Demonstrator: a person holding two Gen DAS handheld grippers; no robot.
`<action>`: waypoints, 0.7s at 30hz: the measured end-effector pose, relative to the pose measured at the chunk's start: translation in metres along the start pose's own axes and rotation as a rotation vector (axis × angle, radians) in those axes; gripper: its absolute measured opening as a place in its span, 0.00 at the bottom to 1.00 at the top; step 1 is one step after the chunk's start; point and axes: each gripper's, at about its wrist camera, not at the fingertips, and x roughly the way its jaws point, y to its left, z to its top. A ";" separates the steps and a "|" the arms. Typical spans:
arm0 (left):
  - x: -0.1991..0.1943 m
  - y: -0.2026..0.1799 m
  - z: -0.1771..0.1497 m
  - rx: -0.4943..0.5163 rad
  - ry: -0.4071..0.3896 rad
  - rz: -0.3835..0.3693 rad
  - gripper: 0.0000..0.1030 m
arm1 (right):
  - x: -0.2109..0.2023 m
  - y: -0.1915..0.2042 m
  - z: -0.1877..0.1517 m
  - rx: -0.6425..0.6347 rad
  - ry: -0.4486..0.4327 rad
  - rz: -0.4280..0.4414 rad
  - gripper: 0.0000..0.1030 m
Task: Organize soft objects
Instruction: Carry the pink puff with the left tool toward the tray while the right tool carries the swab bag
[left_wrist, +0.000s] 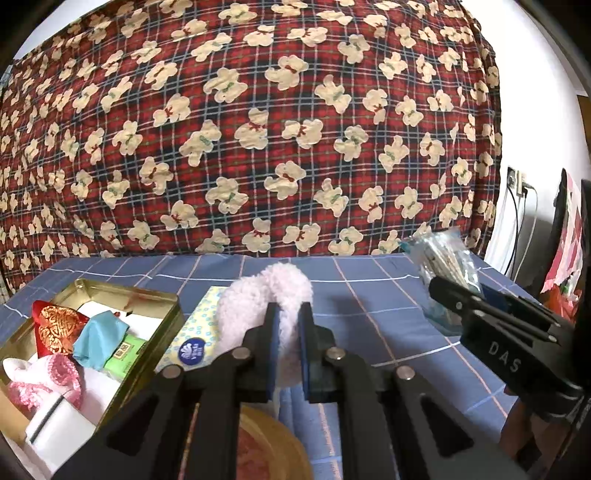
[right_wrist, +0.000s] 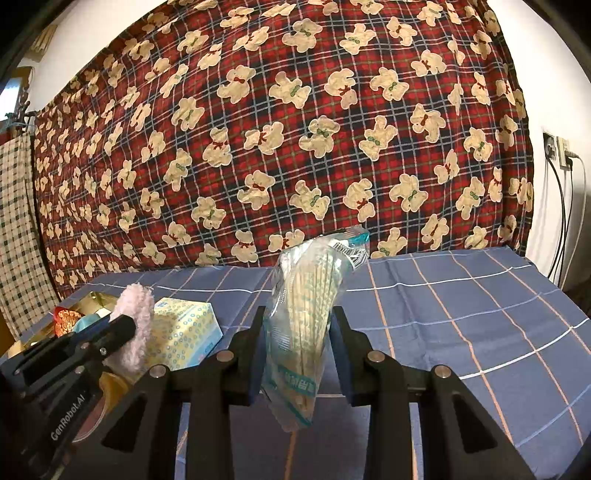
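Fluffy pink piece (left_wrist: 258, 314) pinched in left claw (left_wrist: 287, 314); plastic packet (right_wrist: 306, 325) in right claw (right_wrist: 301, 328).

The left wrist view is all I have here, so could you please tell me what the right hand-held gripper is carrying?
Observer: The right hand-held gripper is shut on a clear plastic packet of thin sticks, held upright between its pads.
Operator: Thank you. Is the table to the right of that packet free?
Observer: Yes, only the blue checked cloth shows there, out to the table's far right edge.
Operator: And what does the tissue box look like from your side?
Observer: The tissue box shows its whole side; the fluffy pink piece in the left hand-held gripper is just in front of its left end.
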 end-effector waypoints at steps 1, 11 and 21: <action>-0.001 0.001 0.000 -0.003 0.000 0.002 0.07 | 0.000 0.002 -0.001 -0.009 0.000 -0.005 0.34; -0.003 0.014 -0.001 -0.035 0.005 0.000 0.07 | 0.005 0.015 -0.003 -0.042 0.020 -0.036 0.34; -0.006 0.035 -0.003 -0.079 0.013 0.018 0.07 | 0.012 0.029 -0.004 -0.054 0.048 -0.053 0.34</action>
